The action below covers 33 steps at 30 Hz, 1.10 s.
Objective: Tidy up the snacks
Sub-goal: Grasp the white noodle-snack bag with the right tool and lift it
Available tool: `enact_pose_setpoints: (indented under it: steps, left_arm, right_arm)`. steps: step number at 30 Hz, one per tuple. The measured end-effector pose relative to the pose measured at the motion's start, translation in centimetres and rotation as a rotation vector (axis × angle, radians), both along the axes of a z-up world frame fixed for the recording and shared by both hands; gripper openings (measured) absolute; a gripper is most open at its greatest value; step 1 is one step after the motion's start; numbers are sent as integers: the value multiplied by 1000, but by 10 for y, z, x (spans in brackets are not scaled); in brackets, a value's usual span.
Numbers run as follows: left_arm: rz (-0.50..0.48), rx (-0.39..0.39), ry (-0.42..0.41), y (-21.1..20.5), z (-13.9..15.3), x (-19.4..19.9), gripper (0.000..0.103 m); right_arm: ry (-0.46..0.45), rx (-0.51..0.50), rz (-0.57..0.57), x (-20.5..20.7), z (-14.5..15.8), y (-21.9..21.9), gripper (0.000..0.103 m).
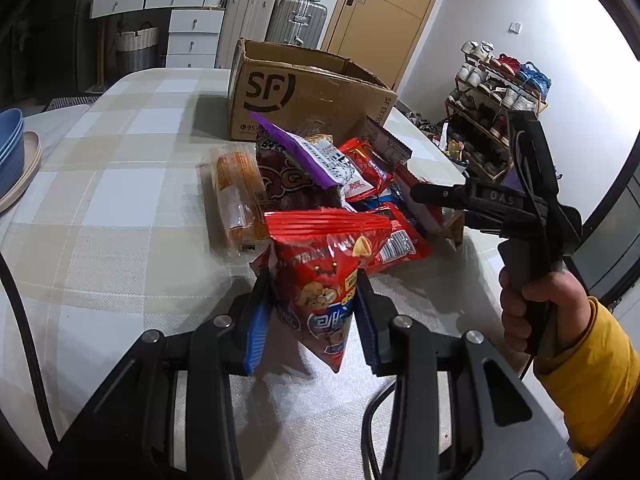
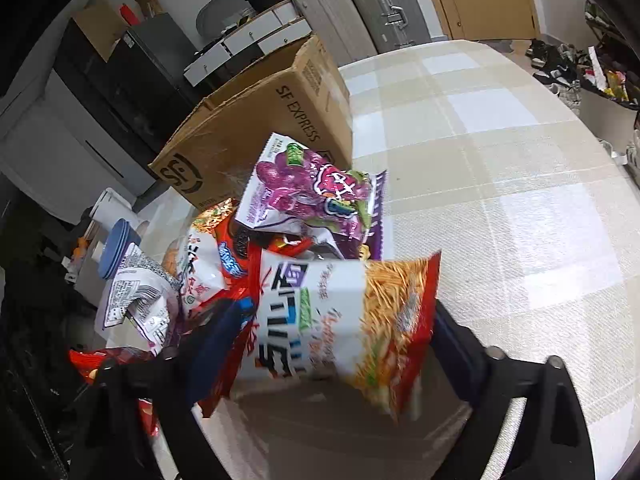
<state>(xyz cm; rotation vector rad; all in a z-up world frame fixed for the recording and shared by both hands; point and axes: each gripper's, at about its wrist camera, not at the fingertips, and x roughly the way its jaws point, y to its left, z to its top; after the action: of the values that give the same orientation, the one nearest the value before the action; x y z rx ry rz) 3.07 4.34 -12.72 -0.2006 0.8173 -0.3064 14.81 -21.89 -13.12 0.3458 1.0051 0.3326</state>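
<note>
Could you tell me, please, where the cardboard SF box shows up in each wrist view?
Left wrist: the cardboard SF box stands upper centre, behind the snack pile, its logo face toward the camera.
Right wrist: upper left of centre, tilted, behind the purple grape packet.
Shared landmark: the silver suitcase beyond the table.

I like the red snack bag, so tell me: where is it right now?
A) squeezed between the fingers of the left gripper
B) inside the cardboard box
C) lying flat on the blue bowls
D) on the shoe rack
A: the left wrist view shows the red snack bag pinched upright in the left gripper, above the checked tablecloth and in front of the cardboard box.
</note>
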Motion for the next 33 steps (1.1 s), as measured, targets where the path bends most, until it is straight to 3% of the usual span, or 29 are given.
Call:
enact_pose_setpoints:
  steps: [9, 19, 33]
  left_arm:
    - [0, 3, -4, 0, 2, -2, 35]
    - [20, 13, -8, 0, 7, -6, 35]
    - [47, 42, -17, 0, 21, -17, 35]
  right_arm:
    - [-36, 42, -15, -10, -1, -12, 71]
    - [-69, 31, -18, -27, 11, -11, 70]
    - [-186, 105, 14, -76, 59, -10, 70]
